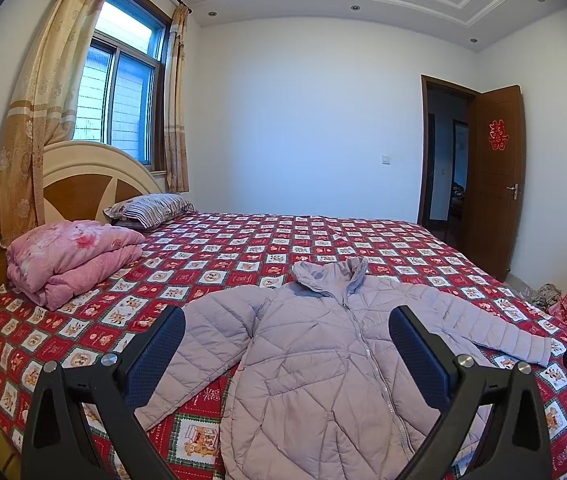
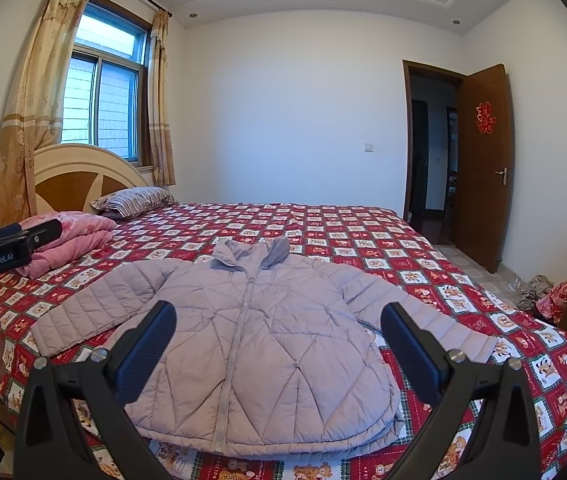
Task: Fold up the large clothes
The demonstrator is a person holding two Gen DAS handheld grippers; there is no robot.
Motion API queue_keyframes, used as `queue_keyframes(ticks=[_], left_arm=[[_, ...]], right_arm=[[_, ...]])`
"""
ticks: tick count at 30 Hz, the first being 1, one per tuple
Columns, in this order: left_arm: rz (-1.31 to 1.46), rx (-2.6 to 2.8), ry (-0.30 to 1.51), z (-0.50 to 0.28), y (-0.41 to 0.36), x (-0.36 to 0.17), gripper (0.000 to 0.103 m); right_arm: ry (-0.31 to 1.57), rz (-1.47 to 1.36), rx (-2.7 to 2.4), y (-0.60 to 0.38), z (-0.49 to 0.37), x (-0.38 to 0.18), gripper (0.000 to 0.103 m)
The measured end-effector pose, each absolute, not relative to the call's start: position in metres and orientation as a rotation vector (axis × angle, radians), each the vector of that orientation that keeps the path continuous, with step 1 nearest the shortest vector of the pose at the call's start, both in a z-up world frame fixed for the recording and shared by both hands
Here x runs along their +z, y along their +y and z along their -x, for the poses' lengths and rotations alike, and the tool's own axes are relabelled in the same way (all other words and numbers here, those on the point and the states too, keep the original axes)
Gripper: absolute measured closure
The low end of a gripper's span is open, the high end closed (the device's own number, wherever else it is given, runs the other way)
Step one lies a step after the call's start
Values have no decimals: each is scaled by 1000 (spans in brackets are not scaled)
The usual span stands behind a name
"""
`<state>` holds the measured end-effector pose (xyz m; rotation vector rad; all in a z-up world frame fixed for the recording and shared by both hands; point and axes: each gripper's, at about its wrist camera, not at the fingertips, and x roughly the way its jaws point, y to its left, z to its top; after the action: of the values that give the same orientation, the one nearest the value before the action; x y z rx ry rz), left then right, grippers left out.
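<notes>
At far left, a folded pink blanket [image 1: 71, 256] and a striped pillow [image 1: 149, 208] are seen against the headboard [image 1: 79, 176]. The left gripper [image 1: 286, 354] is held above the jacket [image 1: 323, 360], its jaws spread wide and empty. The jacket is laid flat, front up and zipped, on the red patterned bedspread [image 2: 363, 232]; its long axis runs from hem nearest the cameras to collar pointing toward the far wall, sleeves spread to either side. The right gripper [image 2: 278, 346] is likewise held spread and empty. An open door [image 2: 483, 160] is seen at right.
</notes>
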<state>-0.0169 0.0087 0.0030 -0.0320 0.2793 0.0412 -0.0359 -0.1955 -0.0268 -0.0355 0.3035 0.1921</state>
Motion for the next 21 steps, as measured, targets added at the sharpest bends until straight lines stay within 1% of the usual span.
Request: queue_keyframes(ticks=[10,21], left_arm=[[35,42,294,13,11,-1,1],[30,33,341,-8,9,-20,1]], right_arm=[[318,24,194,-193,34,-32,0],[378,-13,197,-198,19,-49,0]])
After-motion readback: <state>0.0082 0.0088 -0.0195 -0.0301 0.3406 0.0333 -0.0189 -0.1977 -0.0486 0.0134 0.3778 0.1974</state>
